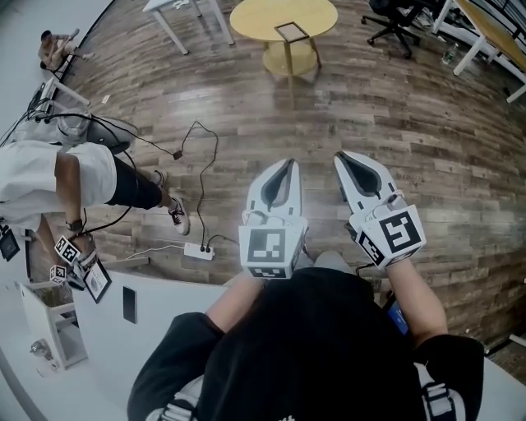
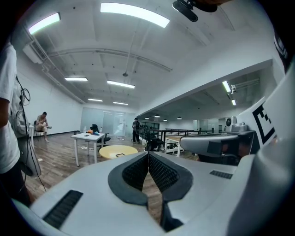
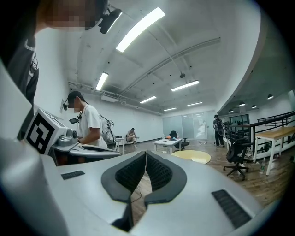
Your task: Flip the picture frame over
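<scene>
Your left tool (image 1: 287,164) and right tool (image 1: 342,156) are held side by side over the brown wood-plank floor (image 1: 427,140), both pointing forward and about level. On the left tool the jaws are closed: the black ribbed pads (image 2: 159,173) meet at their tips with nothing between them, and only floor shows through the slot below the contact line. The right tool is in the same condition, jaws closed tip to tip and empty. The small dark-edged rectangular picture frame (image 1: 292,31) sits on the round yellow bench (image 1: 255,16), straight ahead of both tools and well apart from them. Its position falls between the lines of the two tools, nearer that of the left tool. You cannot tell which face of the frame is up. A white power strip with black cables (image 1: 198,251) lies on the floor to the left of the left tool. A person in a white shirt (image 1: 49,177) stands farther left. A black office chair (image 1: 394,20) stands ahead of and to the right of the right tool.
</scene>
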The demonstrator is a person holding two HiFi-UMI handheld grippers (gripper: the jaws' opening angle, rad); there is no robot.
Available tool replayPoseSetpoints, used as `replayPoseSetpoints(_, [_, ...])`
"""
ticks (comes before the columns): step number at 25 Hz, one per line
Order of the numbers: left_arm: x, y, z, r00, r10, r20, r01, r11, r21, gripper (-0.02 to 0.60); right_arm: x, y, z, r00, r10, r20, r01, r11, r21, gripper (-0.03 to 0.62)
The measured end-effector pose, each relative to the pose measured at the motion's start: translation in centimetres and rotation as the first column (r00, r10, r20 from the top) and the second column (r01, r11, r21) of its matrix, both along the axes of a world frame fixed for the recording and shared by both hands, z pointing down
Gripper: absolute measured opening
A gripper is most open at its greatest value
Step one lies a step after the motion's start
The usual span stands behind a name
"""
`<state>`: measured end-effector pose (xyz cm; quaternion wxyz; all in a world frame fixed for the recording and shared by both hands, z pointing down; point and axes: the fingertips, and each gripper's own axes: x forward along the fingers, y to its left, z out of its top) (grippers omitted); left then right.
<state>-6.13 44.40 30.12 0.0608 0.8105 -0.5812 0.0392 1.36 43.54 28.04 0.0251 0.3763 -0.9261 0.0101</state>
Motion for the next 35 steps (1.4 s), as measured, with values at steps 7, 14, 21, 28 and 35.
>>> replayPoseSetpoints(7, [-1.4,-2.0,0.4,1.0,-0.011,-0.011,0.011,1.0,-0.012,0.023,-1.2,-2.1,-0.2,1.0,0.0,-0.007,0.0,1.0,0.006,0.018])
replayPoseSetpoints(14, [-0.4,-5.7,0.7,1.0,-0.018,0.008,0.018,1.0,-0.022,0.023,-0.2,-6.0,0.3,1.0,-0.002,-0.011,0.002,1.0,0.001,0.018])
replayPoseSetpoints(21, [2.3,-12.0,-0.1,0.999,-0.022,0.024,0.022,1.0,-0.01,0.023,2.4,-12.4,-0.1,1.0,-0.019,0.017,0.019,1.0,0.008,0.018])
replayPoseSetpoints(28, [6.1,-17.8,0.5,0.998,-0.018,0.06,0.02,0.999,-0.025,0.023,6.4,-18.5,0.7,0.999,-0.015,0.051,0.015,1.0,-0.004,0.018])
replayPoseSetpoints(35, [8.7,-21.4,1.3,0.996,-0.033,0.086,0.036,0.999,-0.041,0.023,9.9,-22.4,1.2,0.997,-0.006,0.075,0.007,1.0,-0.013,0.018])
